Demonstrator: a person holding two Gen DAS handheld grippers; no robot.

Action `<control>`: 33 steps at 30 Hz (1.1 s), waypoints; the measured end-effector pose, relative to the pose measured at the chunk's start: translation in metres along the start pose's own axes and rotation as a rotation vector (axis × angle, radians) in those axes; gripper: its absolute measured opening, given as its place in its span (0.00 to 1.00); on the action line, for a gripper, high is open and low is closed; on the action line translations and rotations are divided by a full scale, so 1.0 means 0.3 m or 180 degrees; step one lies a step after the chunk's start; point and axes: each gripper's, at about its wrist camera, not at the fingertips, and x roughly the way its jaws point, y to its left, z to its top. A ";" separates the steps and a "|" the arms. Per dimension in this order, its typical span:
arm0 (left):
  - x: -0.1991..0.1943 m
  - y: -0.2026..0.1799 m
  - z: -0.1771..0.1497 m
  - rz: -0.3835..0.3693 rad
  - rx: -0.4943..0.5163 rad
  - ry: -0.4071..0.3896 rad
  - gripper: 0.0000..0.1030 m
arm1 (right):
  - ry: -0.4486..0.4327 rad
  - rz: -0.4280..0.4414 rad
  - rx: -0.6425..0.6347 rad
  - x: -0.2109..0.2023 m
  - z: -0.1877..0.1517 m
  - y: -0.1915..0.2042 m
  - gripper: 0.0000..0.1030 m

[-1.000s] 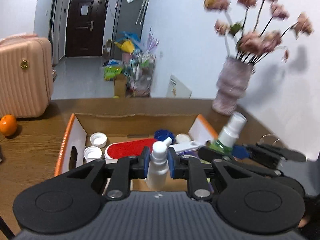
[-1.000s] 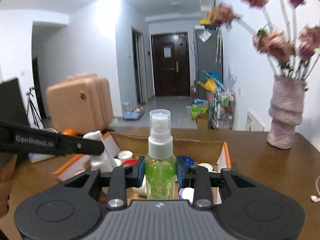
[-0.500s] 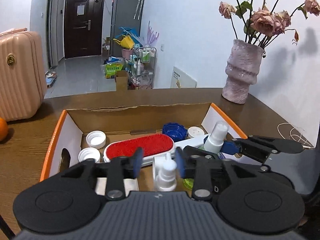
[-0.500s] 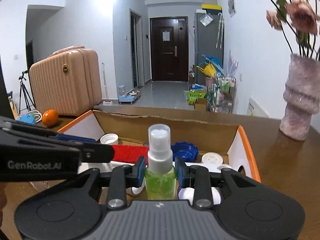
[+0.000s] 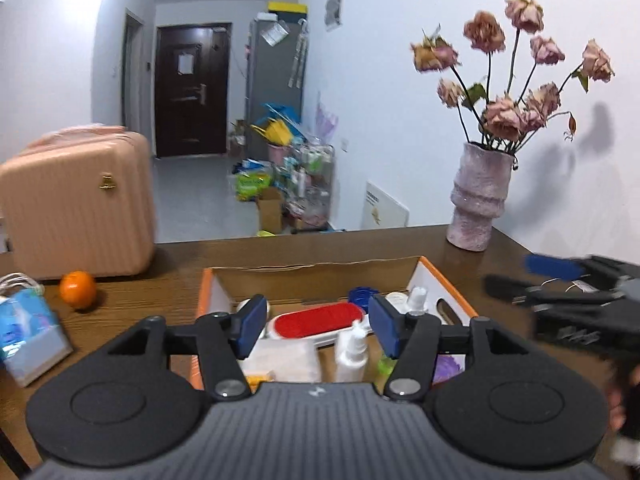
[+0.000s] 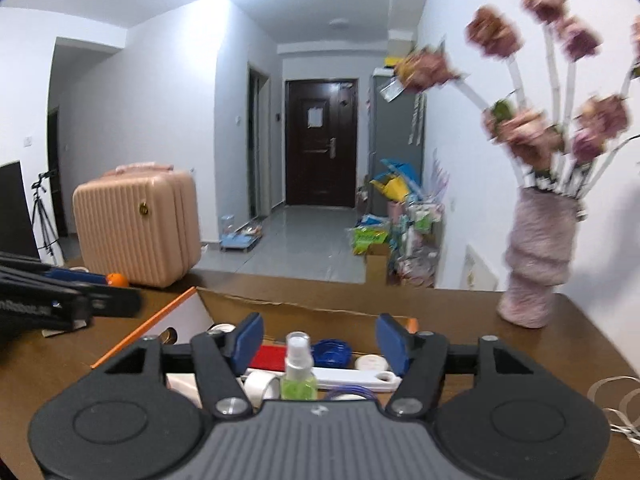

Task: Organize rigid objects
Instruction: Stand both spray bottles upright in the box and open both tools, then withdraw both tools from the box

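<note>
An open cardboard box (image 5: 316, 270) with orange edges sits on the wooden table. It holds a white spray bottle (image 5: 351, 354), a green spray bottle (image 6: 298, 376), a red-topped white case (image 5: 316, 320), a blue lid (image 6: 332, 352) and white caps. My left gripper (image 5: 318, 330) is open and empty above the box, the white bottle standing below it. My right gripper (image 6: 320, 342) is open and empty above the box, the green bottle standing below it. The right gripper also shows at the right of the left wrist view (image 5: 560, 280).
A pink vase of dried flowers (image 5: 480, 204) stands at the table's back right. An orange (image 5: 78, 290) and a blue packet (image 5: 28, 340) lie left of the box. A pink suitcase (image 5: 76, 204) stands behind. White cable (image 6: 616, 396) lies at the right.
Both grippers opened, let go of their spray bottles inside the box, and lifted back. The white and the green bottle now stand in the box.
</note>
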 end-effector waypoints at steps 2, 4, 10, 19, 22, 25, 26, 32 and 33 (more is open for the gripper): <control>-0.080 0.018 -0.034 0.0043 -0.0027 -0.0108 0.74 | -0.0050 -0.0069 0.0016 -0.088 0.010 -0.018 0.79; -0.170 0.025 -0.088 0.0119 0.0032 -0.0258 0.80 | -0.0102 -0.0133 0.0016 -0.175 -0.001 -0.027 0.83; -0.375 0.019 -0.236 0.0310 0.0089 -0.0459 0.92 | -0.0186 -0.0252 0.0016 -0.414 -0.084 -0.014 0.88; -0.644 -0.020 -0.526 0.0658 0.0145 -0.0728 1.00 | -0.0397 -0.0238 0.0258 -0.679 -0.296 0.104 0.93; -0.746 -0.041 -0.638 0.0615 0.0038 -0.0741 1.00 | -0.0420 -0.0176 0.0227 -0.775 -0.377 0.161 0.98; -0.821 -0.077 -0.746 0.0607 -0.0126 -0.0736 1.00 | -0.0489 -0.0148 0.0107 -0.881 -0.457 0.230 1.00; -0.842 -0.094 -0.791 0.0633 -0.0150 -0.0740 1.00 | -0.0508 -0.0130 0.0102 -0.913 -0.489 0.250 1.00; -0.947 -0.157 -0.957 0.0578 0.0051 -0.0580 1.00 | -0.0399 -0.0144 0.0387 -1.087 -0.707 0.391 1.00; -0.955 -0.151 -0.957 0.0525 -0.0035 -0.0533 1.00 | -0.0371 -0.0119 0.0457 -1.117 -0.736 0.412 1.00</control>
